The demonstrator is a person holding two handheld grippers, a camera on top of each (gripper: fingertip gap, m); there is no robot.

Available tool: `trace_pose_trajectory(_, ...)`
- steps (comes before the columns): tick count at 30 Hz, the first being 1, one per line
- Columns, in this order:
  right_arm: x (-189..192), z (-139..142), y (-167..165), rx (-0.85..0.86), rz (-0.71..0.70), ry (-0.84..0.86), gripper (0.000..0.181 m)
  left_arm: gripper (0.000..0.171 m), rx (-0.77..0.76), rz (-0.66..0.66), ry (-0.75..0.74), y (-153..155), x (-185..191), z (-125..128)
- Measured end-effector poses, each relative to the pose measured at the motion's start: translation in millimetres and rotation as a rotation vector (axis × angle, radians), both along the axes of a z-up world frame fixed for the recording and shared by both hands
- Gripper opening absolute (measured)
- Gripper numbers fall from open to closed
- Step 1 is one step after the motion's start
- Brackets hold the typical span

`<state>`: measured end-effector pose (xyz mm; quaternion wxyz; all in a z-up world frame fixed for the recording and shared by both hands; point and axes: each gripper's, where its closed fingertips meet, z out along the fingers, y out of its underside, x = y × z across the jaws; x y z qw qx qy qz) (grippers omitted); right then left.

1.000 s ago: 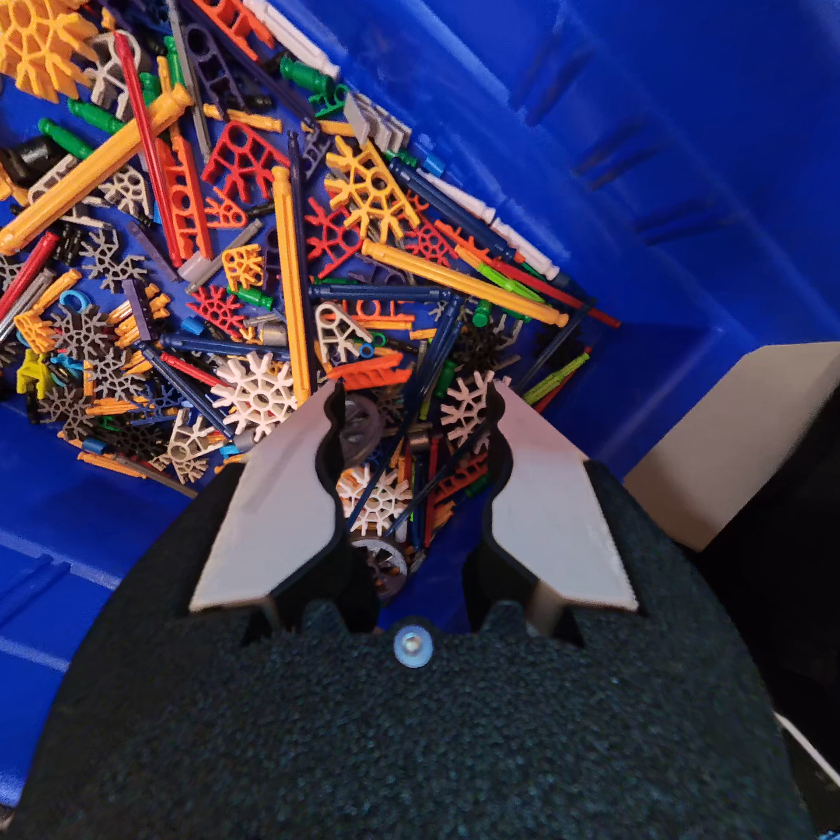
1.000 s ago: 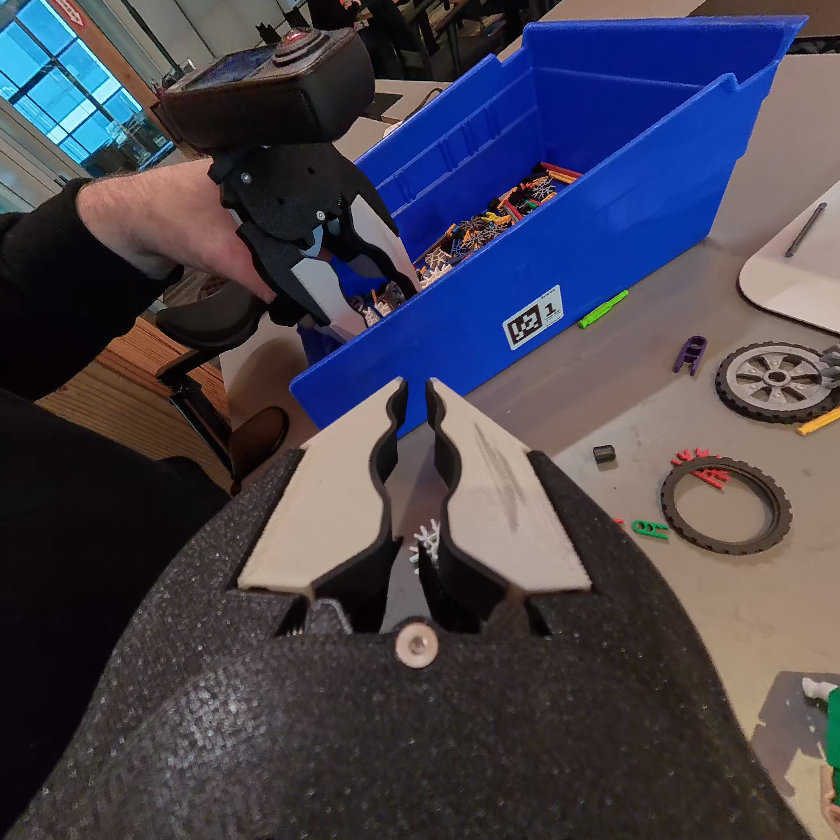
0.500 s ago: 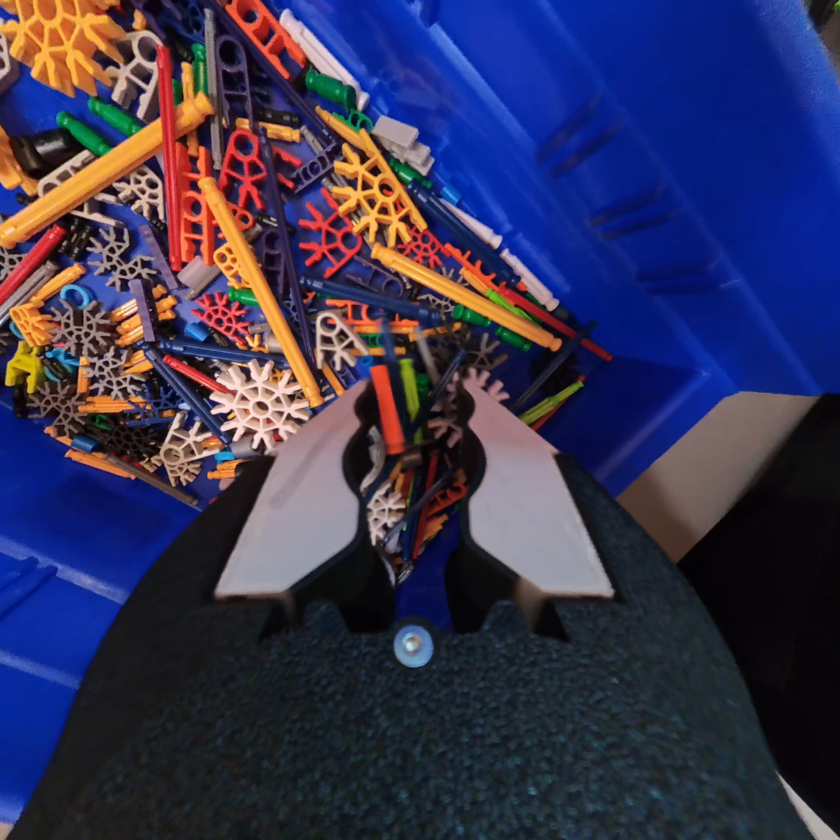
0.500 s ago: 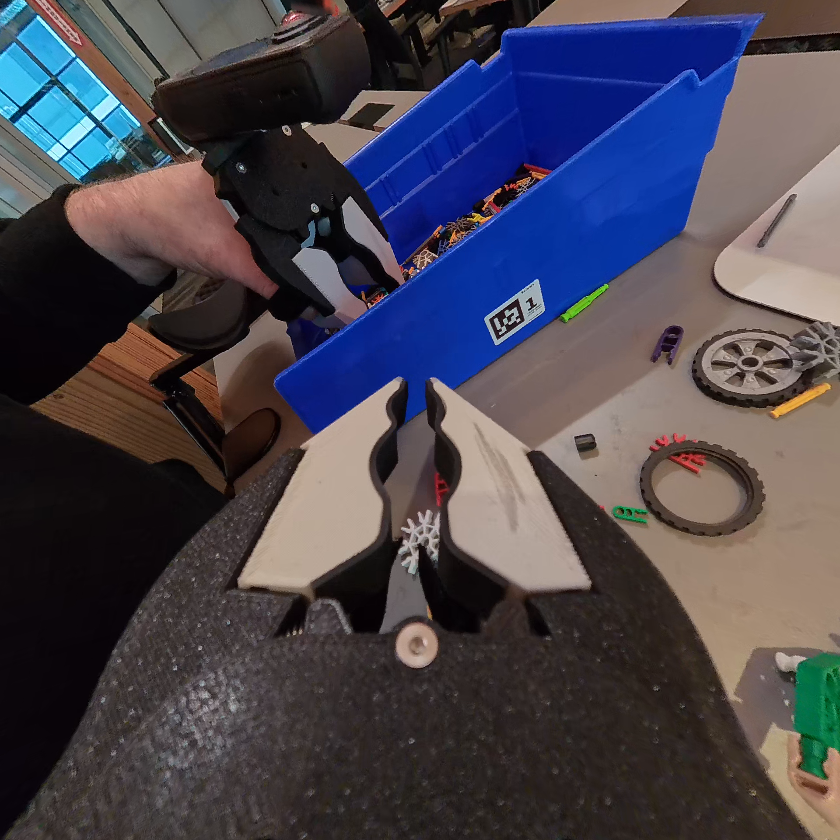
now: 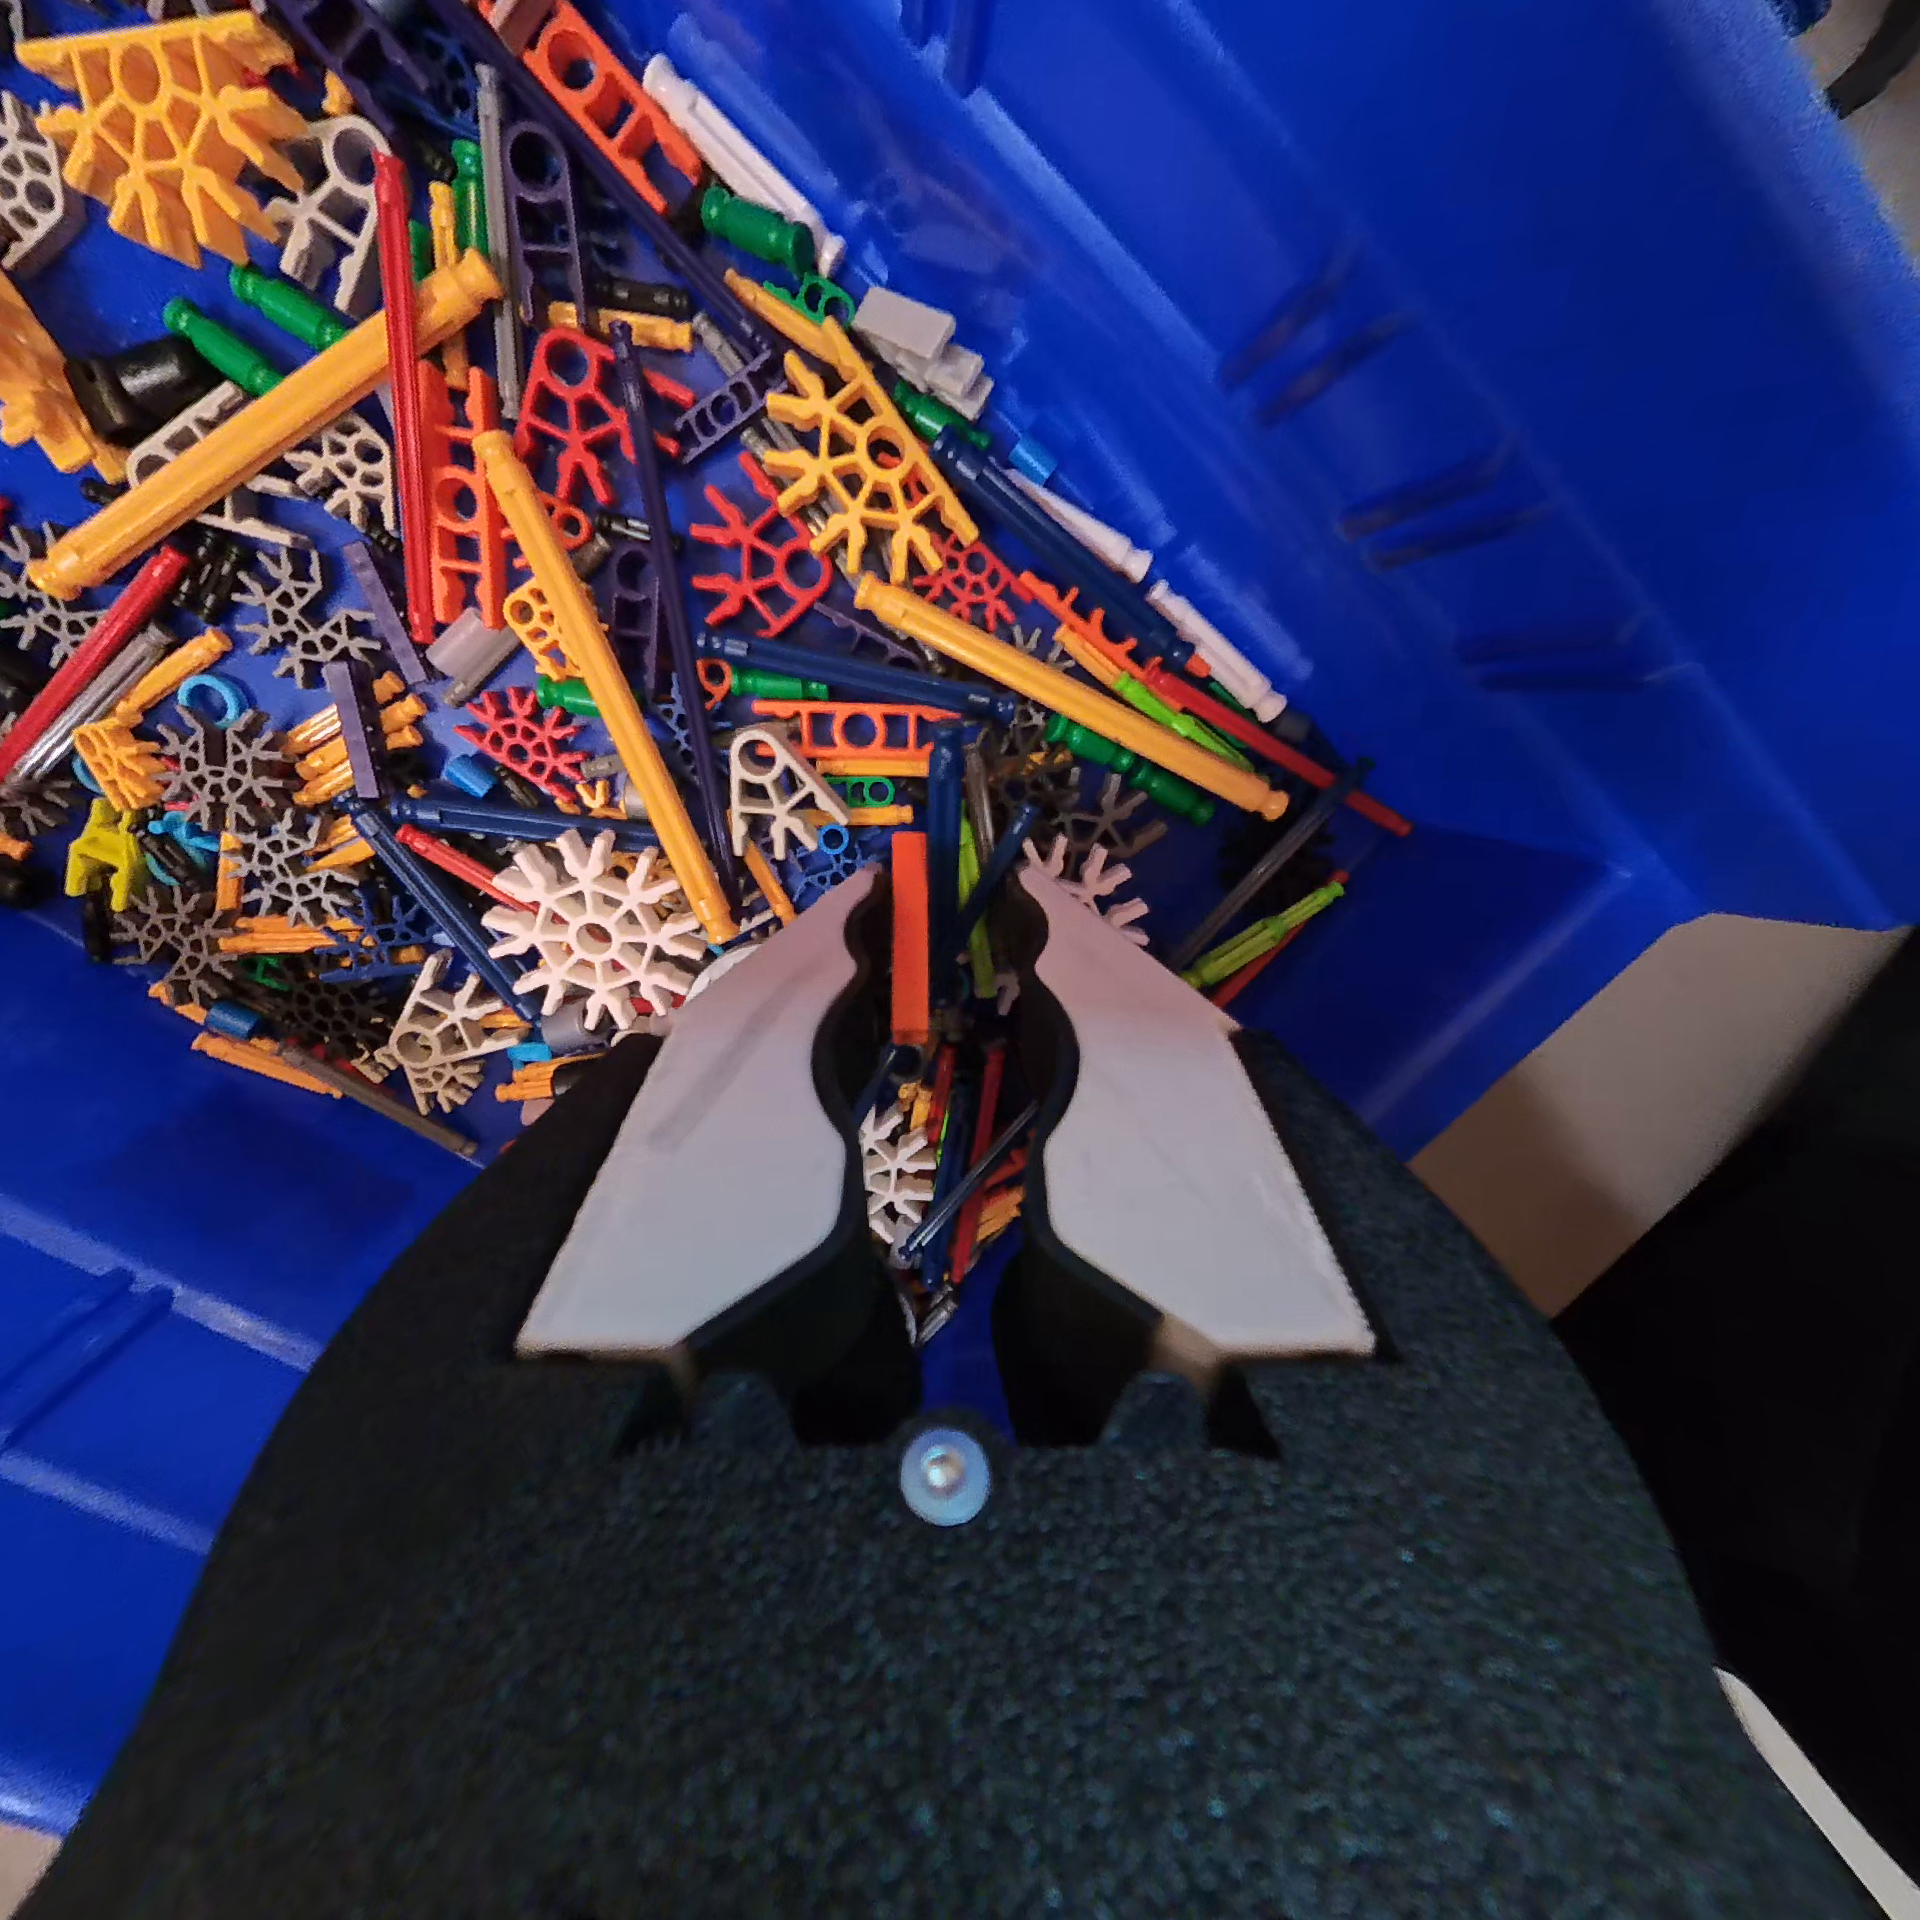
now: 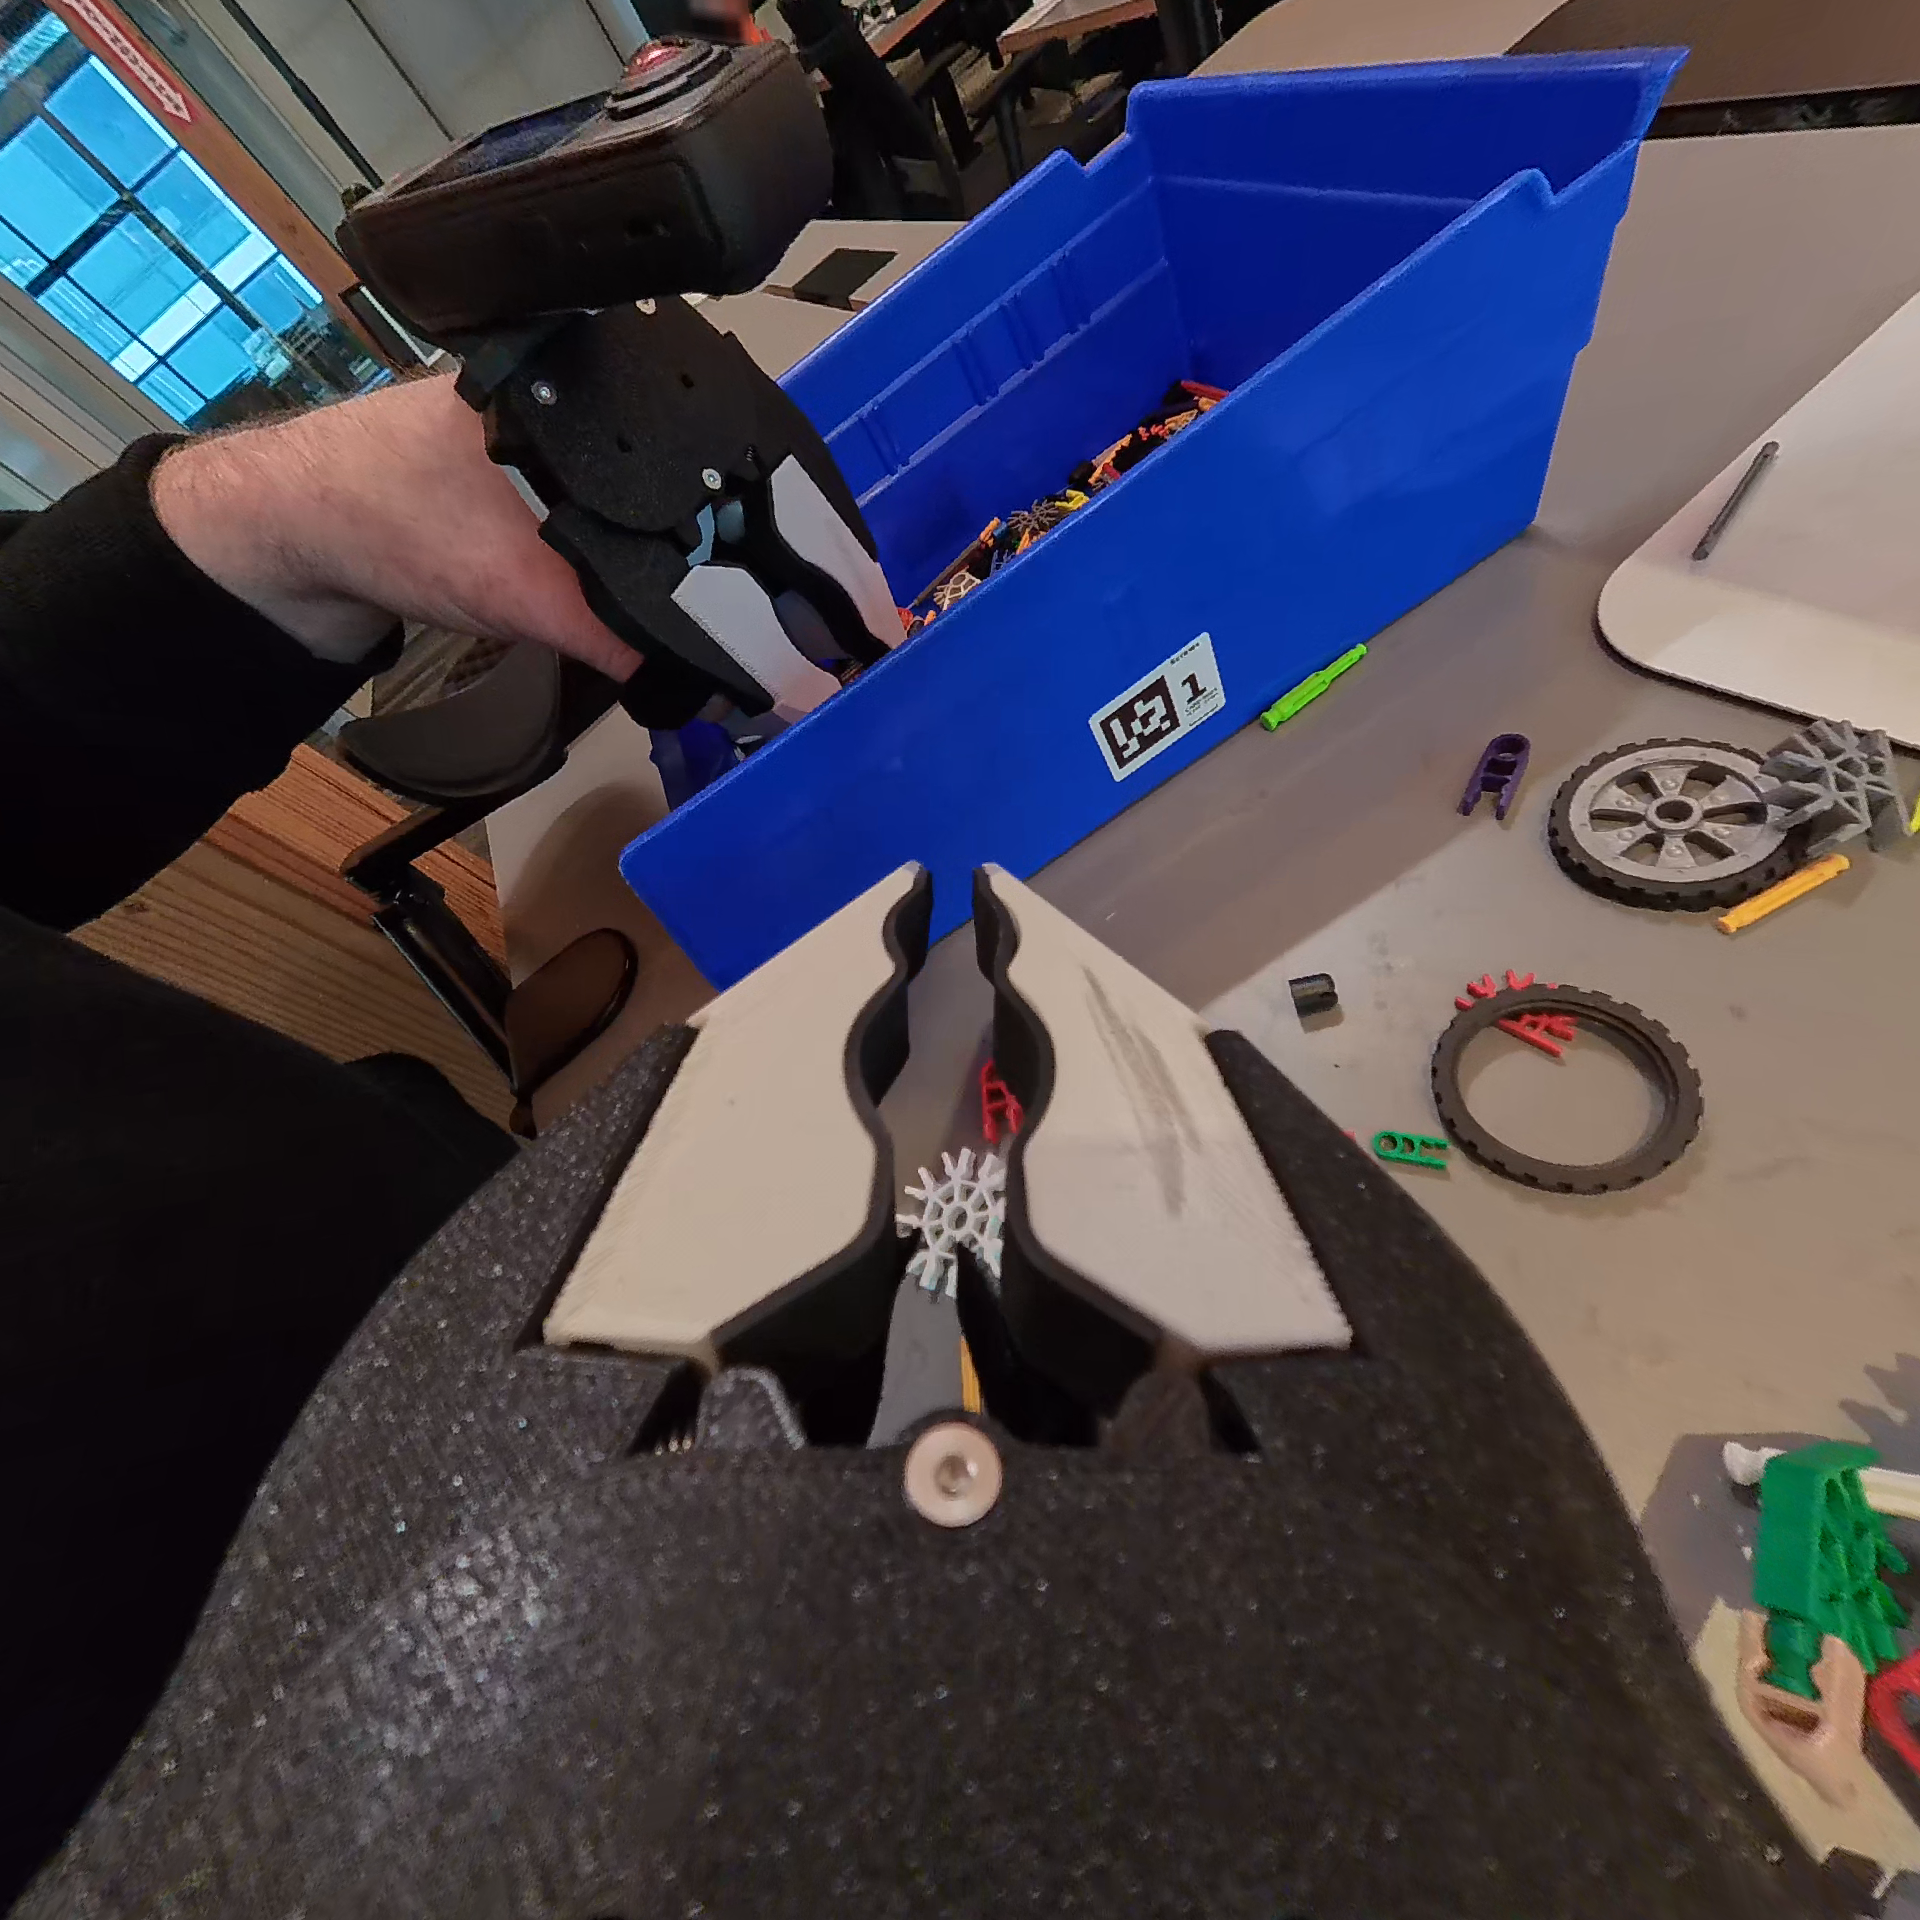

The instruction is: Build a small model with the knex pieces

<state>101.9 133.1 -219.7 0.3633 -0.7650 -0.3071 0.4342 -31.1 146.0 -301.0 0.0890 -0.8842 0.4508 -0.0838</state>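
Nearest, the right gripper point(image 6: 951, 883) was held above the grey table point(image 6: 1351, 1299) just short of the blue bin point(image 6: 1195, 582), its jaws drawn almost together with only a thin slit left and nothing clamped between them. Through that slit a white snowflake connector point(image 6: 951, 1210) and a red connector point(image 6: 995, 1101) were seen lying on the table beneath. Toward the table's right side a black tyre ring point(image 6: 1567, 1089), a small green clip point(image 6: 1405, 1147) and a short black cylinder point(image 6: 1311, 994) were spread, and beyond them a grey spoked wheel point(image 6: 1662, 821), a purple clip point(image 6: 1496, 771) and a lime rod point(image 6: 1311, 688) beside the bin's labelled wall.

Farther off, the left gripper point(image 5: 940, 894) was lowered into the near end of the bin point(image 5: 1455, 416) by a hand point(image 6: 395, 540) in a black sleeve. Its jaws were half parted, and an orange rod point(image 5: 909, 935) with dark blue rods point(image 5: 943, 831) stood between the fingertips; whether these were actually pinched could not be told. A white snowflake piece point(image 5: 594, 930) lay just left of the fingers, long yellow rods point(image 5: 603, 686) crossed the heap, and a yellow fan connector point(image 5: 868, 468) rested nearer the far wall.
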Motion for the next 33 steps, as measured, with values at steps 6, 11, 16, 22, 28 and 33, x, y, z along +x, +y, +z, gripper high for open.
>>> trace_pose_trajectory(6,2.6,-1.0,0.1,-0.002,0.001,-0.001,0.007,0.018,0.001,0.003,0.006,-1.8,-0.9,0.2)
trace_pose_trajectory(11,2.8,-1.3,0.6,-0.002,0.005,-0.001,0.007,0.017,0.000,0.012,0.000,-3.3,-2.3,1.3)
trace_pose_trajectory(16,2.6,-1.2,1.0,-0.002,0.008,0.001,0.007,0.014,-0.002,0.012,-0.007,-5.1,-1.8,2.9)
trace_pose_trajectory(22,2.6,-0.4,0.9,0.000,0.012,0.000,0.008,0.014,0.008,0.014,-0.012,-5.4,-2.0,4.9)
trace_pose_trajectory(28,1.0,-0.6,-0.2,-0.002,0.020,0.000,0.008,0.014,0.009,0.022,-0.034,-8.3,-1.8,8.2)
trace_pose_trajectory(33,-1.9,0.2,-0.6,0.000,0.029,0.002,0.008,0.014,0.017,0.029,-0.047,-9.0,-2.7,13.0)
